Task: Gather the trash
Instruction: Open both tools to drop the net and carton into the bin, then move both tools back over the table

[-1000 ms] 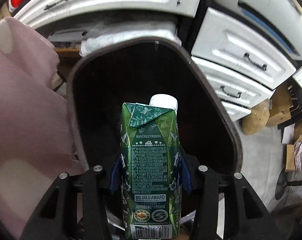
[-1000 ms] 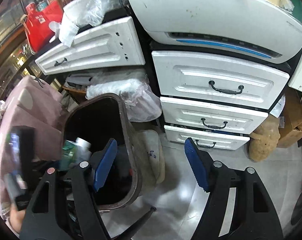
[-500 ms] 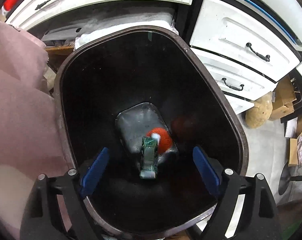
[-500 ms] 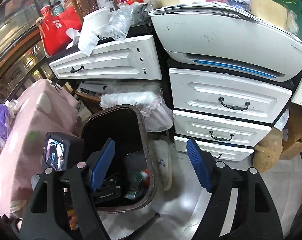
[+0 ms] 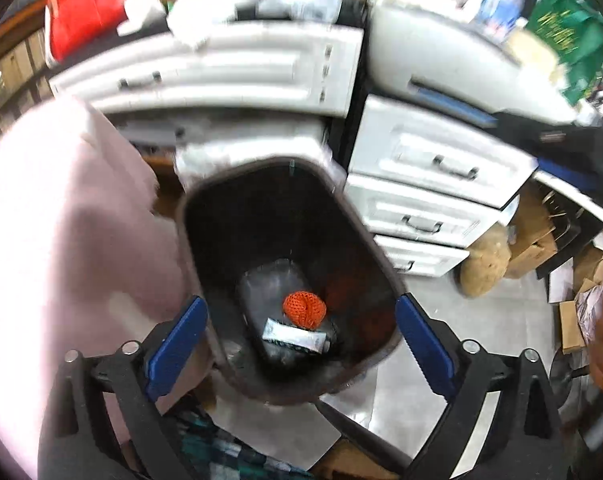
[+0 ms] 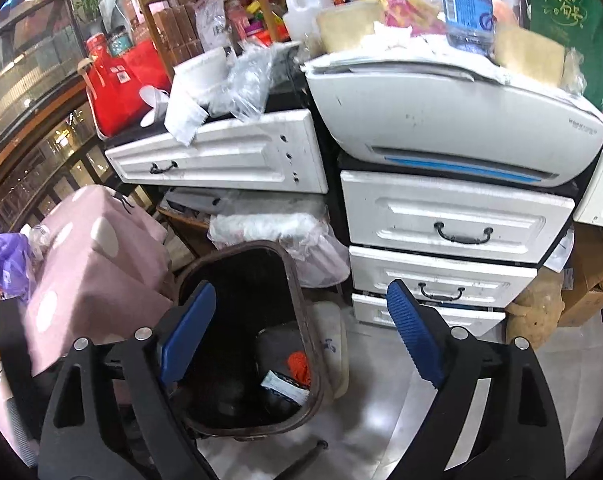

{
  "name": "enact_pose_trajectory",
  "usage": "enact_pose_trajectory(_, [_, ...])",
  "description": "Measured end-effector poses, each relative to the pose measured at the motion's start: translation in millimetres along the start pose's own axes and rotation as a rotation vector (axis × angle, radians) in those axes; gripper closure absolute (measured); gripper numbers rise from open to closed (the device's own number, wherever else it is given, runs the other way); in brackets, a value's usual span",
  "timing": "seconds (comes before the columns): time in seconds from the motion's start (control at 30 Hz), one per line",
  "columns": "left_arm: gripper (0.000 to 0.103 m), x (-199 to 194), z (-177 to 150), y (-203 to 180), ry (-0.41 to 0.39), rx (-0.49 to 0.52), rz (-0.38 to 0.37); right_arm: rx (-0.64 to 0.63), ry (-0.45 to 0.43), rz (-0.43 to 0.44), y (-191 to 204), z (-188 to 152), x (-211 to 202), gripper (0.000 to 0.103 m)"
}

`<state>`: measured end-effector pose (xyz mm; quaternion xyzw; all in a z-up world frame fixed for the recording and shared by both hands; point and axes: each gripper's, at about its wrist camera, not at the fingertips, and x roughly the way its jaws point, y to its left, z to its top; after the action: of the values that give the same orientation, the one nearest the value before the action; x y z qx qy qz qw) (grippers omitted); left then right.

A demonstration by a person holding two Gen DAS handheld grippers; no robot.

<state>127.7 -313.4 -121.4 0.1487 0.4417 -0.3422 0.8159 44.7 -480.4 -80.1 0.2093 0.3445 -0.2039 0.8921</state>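
Note:
A dark brown trash bin (image 5: 381, 272) stands on the floor below me; it also shows in the right wrist view (image 6: 301, 320). At its bottom lies the green drink carton (image 5: 293, 338) on its side, beside an orange mesh ball (image 5: 304, 307). Both show in the right wrist view too, the carton (image 6: 283, 387) and the orange ball (image 6: 299, 364). My left gripper (image 5: 297, 348) is open and empty, high above the bin's mouth. My right gripper (image 6: 301, 340) is open and empty, above the bin's right rim.
White drawers (image 6: 453, 228) and a white printer (image 6: 453, 120) piled with clutter stand behind the bin. A pink dotted cushion (image 6: 89, 264) lies to its left. Cardboard boxes (image 5: 541, 240) and a tan sack (image 6: 535, 312) sit on the floor at right.
My left gripper opened and dropped the green carton into the bin, then rose away from it. The right gripper also rose, and the view widened.

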Motion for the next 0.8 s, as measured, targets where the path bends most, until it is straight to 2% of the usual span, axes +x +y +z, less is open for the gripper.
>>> enact_pose_trajectory(0.13, [0.007, -51, -6, 15, -0.079, -0.012, -0.015, -0.033, -0.006, 0.027, 17, 4, -5, 0.016])
enact_pose_trajectory(0.33, [0.006, -114, -23, 51, -0.162, -0.033, 0.006, -0.141, 0.011, 0.131, 71, 0, -11, 0.016])
enact_pose_trajectory(0.53, [0.006, -158, -49, 117, -0.190, -0.131, 0.073, -0.323, 0.038, 0.256, 145, -15, -17, 0.016])
enact_pose_trajectory(0.6, [0.006, -165, -59, 141, -0.179, -0.169, 0.101, -0.418, 0.056, 0.330, 185, -25, -19, 0.016])
enact_pose_trajectory(0.8, [0.006, -189, -91, 209, -0.168, -0.293, 0.206, -0.541, 0.080, 0.432, 243, -43, -24, 0.016])
